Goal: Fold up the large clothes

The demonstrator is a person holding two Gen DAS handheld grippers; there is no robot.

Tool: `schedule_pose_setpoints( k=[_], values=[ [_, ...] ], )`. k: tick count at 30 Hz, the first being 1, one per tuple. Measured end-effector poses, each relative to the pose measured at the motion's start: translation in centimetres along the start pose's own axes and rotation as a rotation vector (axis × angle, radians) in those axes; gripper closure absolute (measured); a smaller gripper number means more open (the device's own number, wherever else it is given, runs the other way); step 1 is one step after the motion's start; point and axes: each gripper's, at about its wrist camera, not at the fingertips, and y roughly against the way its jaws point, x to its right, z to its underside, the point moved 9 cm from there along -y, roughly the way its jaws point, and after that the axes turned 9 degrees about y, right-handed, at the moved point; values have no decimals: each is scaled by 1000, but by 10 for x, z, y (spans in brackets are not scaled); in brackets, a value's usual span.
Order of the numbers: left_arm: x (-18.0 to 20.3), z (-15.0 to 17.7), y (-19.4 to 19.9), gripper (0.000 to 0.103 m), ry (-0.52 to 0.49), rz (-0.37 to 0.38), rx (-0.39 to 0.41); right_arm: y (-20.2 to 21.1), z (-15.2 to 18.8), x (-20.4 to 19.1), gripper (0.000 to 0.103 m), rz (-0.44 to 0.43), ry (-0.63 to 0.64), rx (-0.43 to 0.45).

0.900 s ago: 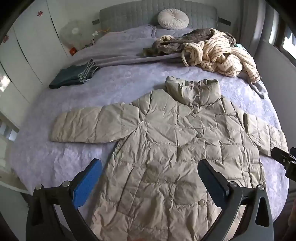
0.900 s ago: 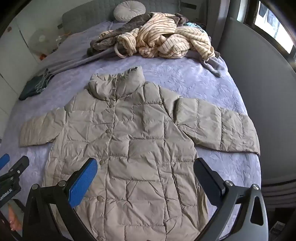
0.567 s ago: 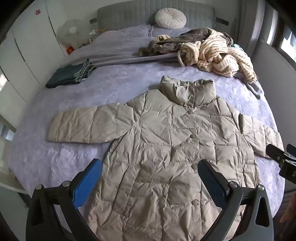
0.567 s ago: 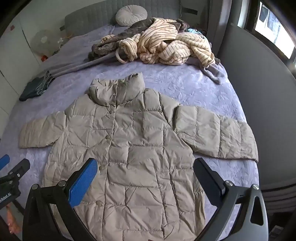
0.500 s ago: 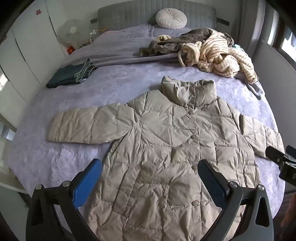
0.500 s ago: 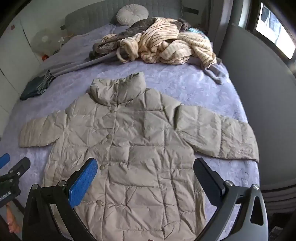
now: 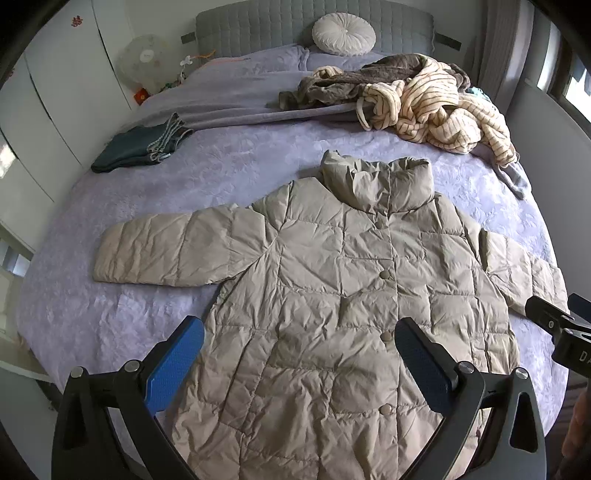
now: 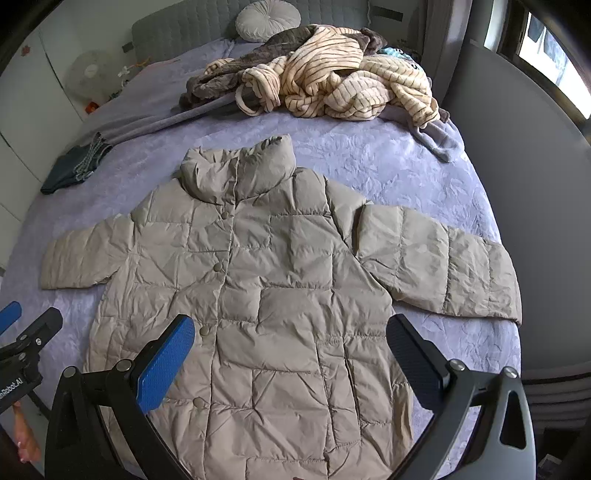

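On lavender bedspread (image 7: 122, 314) — beige puffer coat (image 7: 332, 295) flat, buttoned, sleeves spread; left gripper (image 7: 299, 365), right gripper (image 8: 290, 363) above hem — both released, empty.

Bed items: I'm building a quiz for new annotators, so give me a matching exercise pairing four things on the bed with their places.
Things:
1. puffer coat
2. round cushion
3. striped garment
4. dark folded clothes

Places:
A. against the headboard
B. near the left edge of the bed
C. spread flat, nearest the grippers
D. crumpled in a pile, far right

Pairs: 1-C, 2-A, 3-D, 4-B
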Motion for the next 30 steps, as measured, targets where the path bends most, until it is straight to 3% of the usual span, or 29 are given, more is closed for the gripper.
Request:
schedule_pose_setpoints(
  k=[30],
  values=[
    [3,-3,-5,0,0,-2,-10,-3,-3,4,0,6,-4,1]
  ],
)
